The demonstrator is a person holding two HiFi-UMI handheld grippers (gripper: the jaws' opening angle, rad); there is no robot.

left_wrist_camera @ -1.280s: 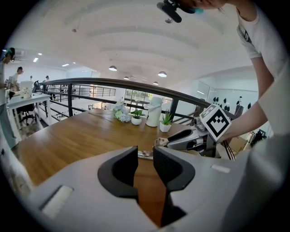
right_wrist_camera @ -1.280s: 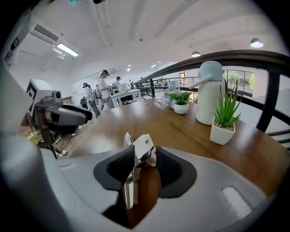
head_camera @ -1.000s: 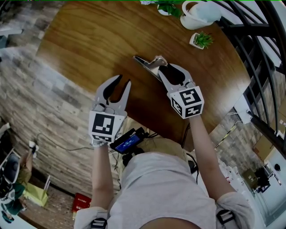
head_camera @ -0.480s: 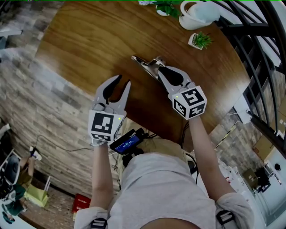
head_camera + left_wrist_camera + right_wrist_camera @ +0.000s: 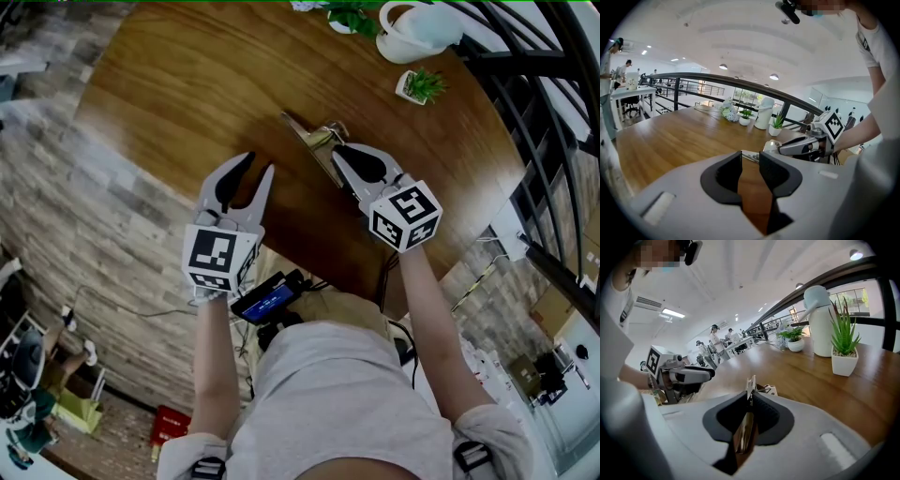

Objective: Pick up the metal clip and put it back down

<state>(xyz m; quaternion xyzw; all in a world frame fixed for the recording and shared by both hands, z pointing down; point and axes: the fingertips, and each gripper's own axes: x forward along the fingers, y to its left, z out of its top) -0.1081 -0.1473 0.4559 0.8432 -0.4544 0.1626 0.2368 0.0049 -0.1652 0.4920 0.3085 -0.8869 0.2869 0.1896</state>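
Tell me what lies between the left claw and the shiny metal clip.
Nothing but bare brown wooden table, between left claw and shiny metal clip; the head view shows it.

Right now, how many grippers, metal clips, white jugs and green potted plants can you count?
grippers: 2, left gripper and right gripper
metal clip: 1, pinched in the right gripper's jaws
white jug: 1
green potted plants: 2, spiky plant and leafy plant
total: 6
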